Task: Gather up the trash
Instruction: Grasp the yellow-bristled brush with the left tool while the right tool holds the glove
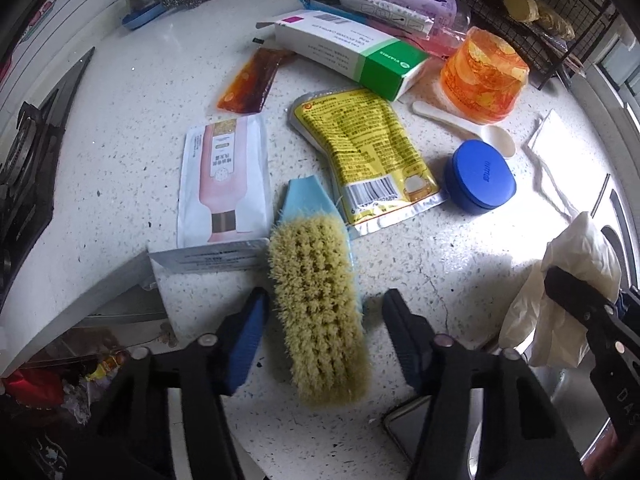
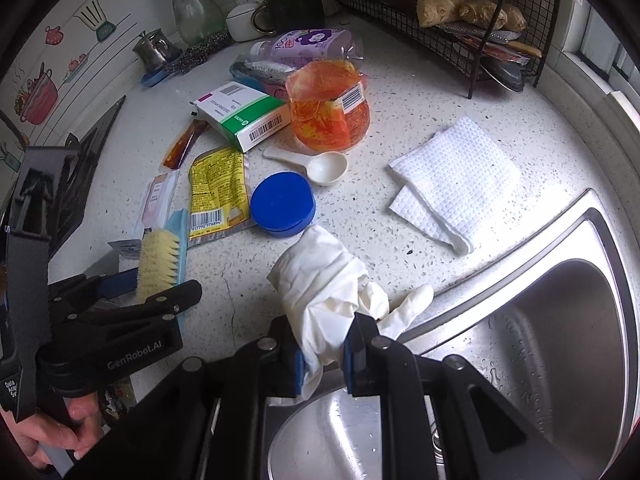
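Holding the crumpled white glove [image 2: 320, 280] clamped in the right gripper [image 2: 322, 364] beside the sink [image 2: 560, 320], straddling the scrub brush [image 1: 316, 300] with left gripper [image 1: 324, 320] jaws apart, probably needing firmer closing before lifting.

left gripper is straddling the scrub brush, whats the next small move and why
Probably close the left gripper onto the scrub brush. The brush lies bristles-up between its fingers, but the right-side finger still shows a gap, so nothing is gripped yet. The right gripper is already shut on the white glove, so it cannot help.
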Motion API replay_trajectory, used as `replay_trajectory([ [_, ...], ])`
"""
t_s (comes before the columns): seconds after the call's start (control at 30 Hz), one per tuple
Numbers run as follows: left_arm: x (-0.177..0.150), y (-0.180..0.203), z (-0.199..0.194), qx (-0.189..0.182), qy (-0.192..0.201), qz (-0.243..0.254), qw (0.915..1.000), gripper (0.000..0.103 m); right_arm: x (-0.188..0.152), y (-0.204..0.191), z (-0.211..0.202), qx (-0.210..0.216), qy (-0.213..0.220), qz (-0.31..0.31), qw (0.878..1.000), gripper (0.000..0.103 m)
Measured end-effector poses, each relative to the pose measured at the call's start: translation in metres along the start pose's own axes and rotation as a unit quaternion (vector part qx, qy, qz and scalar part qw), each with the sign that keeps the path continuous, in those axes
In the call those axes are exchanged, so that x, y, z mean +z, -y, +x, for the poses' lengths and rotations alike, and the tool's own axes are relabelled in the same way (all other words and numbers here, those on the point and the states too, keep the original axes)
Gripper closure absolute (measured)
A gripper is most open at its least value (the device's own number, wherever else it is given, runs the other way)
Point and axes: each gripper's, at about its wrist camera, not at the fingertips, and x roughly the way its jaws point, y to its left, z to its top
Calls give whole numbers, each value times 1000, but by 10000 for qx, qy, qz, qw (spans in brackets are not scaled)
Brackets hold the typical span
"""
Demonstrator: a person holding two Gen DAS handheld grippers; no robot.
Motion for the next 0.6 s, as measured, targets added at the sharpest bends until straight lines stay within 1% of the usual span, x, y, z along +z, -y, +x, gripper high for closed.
replay_trajectory([
  [0.07,2,8,-5,-21,-15,115,9999,64,-1,1,-3,8,30,4,10000,90],
  [0.17,1,15,-6,-76,24,276,9996,65,-5,2,-8,-14,55,45,10000,90],
  [0.23,-5,10,-11,-128,10,360,9993,65,-7,1,-10,-111,52,58,9999,90],
  [0.3,-9,9,-17,-151,106,422,9989,66,-9,-1,-14,-210,58,32,9998,90],
  [0.4,-22,11,-37,-240,287,568,9977,66,-13,-6,-21,-286,99,20,9995,90],
  [0.47,-28,11,-51,-312,368,634,9968,66,-15,-9,-27,-230,128,65,9996,90],
  [0.6,-40,6,-84,-420,585,758,9945,66,-20,-24,-51,-255,296,41,9992,90],
])
